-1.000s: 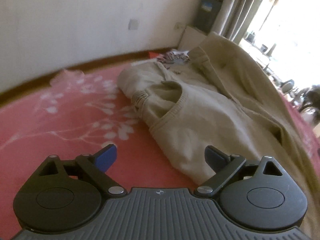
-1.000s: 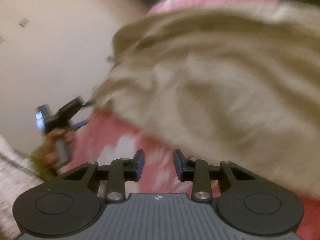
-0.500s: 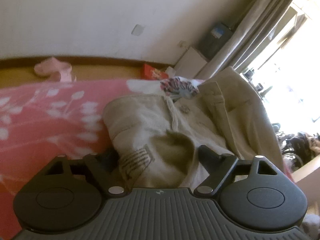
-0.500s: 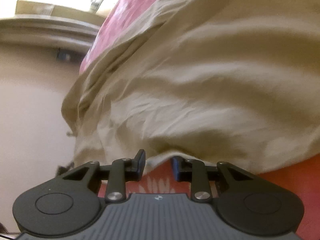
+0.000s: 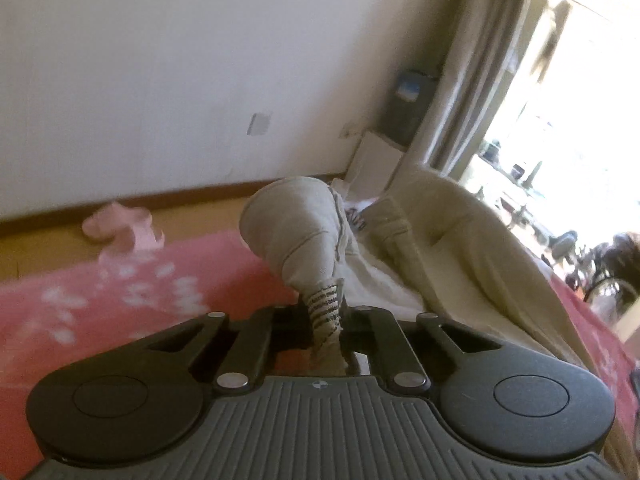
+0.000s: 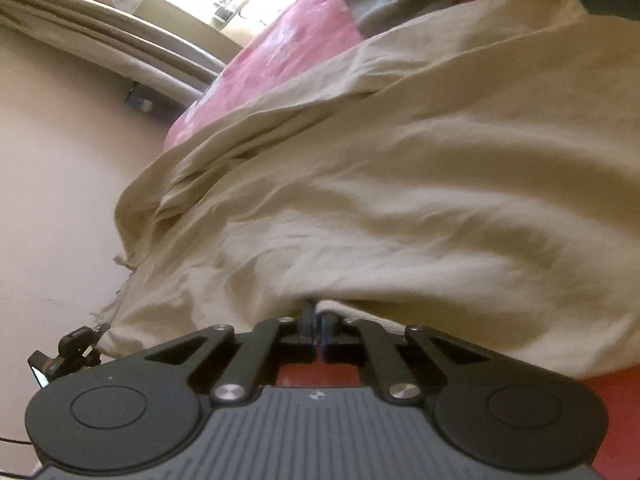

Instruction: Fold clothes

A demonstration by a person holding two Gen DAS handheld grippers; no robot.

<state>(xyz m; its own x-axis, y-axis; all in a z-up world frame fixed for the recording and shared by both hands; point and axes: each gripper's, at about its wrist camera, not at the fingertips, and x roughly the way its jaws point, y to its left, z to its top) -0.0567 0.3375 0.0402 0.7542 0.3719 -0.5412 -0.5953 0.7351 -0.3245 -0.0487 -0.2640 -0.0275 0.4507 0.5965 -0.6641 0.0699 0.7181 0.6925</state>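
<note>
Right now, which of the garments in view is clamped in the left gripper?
The beige cotton trousers, pinched at the printed label by the left gripper. The small pink garment lies apart on the floor.

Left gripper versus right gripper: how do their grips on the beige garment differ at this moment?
The left gripper pinches a bunched corner with a printed label, lifted off the pink bedspread; the right gripper bites a plain edge of the beige garment, which spreads broadly beyond it. In the left view the cloth rises as a narrow cone; in the right it drapes wide. Both have just closed onto cloth.
</note>
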